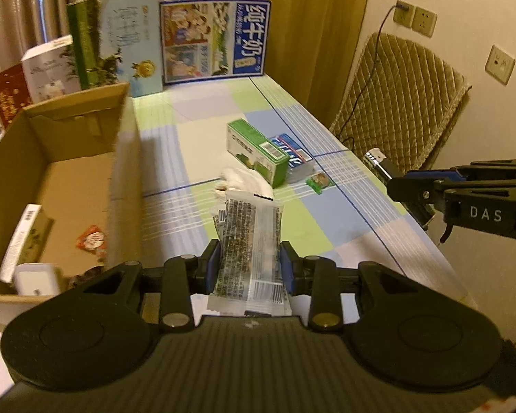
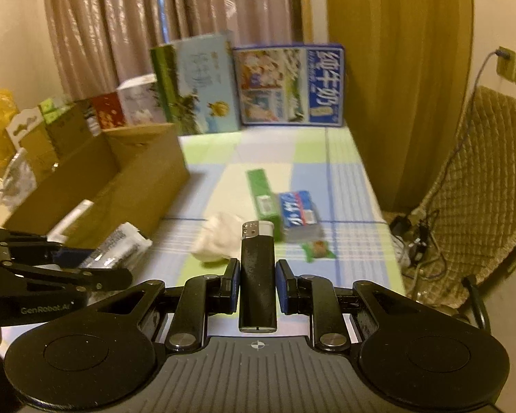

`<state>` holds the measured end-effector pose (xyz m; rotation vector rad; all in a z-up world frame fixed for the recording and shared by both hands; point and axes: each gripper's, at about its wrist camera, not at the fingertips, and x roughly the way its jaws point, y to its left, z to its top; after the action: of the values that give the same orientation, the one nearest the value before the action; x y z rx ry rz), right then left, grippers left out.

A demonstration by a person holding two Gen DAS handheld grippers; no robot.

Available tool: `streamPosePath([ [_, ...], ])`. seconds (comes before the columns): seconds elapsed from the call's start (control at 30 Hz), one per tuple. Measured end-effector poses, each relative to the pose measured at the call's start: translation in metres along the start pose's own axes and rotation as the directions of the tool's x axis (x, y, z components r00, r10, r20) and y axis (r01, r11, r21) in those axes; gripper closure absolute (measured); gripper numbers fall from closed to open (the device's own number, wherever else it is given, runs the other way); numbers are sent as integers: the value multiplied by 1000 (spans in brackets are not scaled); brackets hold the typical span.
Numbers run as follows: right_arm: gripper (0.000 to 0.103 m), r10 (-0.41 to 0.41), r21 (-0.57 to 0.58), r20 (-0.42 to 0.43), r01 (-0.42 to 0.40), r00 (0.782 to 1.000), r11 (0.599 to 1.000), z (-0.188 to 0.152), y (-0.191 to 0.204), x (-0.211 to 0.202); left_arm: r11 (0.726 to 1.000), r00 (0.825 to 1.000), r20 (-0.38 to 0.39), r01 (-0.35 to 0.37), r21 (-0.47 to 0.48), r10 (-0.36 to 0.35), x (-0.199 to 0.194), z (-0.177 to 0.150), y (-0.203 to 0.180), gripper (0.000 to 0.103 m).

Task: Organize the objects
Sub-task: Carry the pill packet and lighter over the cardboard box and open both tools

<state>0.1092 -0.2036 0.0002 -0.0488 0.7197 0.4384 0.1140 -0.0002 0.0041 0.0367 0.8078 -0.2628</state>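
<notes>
Blue pads of the left gripper [image 1: 250, 265] pinch a clear printed snack packet [image 1: 249, 251] by its lower half, so most of the wrapper sticks out ahead and looks floppy; the right gripper [image 2: 257, 287] clamps a black lighter [image 2: 258, 278] upright between its pads, metal cap forward. Both loads seem meant for the open cardboard box [image 1: 120, 158] just to the left of the left gripper, which already holds a white carton, a small white block and a red wrapper. To do this well, I judge the packet should travel high enough that its loose end clears the box's near wall, then be let go low over a bare part of the floor. The lighter is rigid and slippery, so it should go in afterwards, one gripper at a time, to keep the two from colliding. Left on the checked tablecloth [image 1: 196, 113] are a green box [image 1: 254, 151], a blue pack [image 1: 294, 158] beside it, a crumpled white cloth [image 1: 244, 179] and a small green candy [image 1: 319, 181].
</notes>
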Motion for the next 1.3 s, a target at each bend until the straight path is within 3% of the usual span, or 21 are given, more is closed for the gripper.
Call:
streamPosePath([
  [0.33, 84, 90, -52, 1, -90, 996, 995, 6, 69, -4, 999, 998, 35, -45, -22, 46, -53, -7, 41, 73],
  [0.67, 84, 166, -111, -11, -166, 986, 980, 13, 132, 6, 991, 992, 49, -111, -78, 115, -97, -19, 105, 73],
  [1.0, 84, 233, -148, -17, -233, 972, 961, 29, 183, 27, 979, 982, 57, -173, -105, 180, -118, -18, 159, 72],
  [1.3, 84, 261, -125, -4, -259, 965, 958, 57, 199, 56, 976, 978, 46, -198, -92, 203, -105, 1, 193, 72],
])
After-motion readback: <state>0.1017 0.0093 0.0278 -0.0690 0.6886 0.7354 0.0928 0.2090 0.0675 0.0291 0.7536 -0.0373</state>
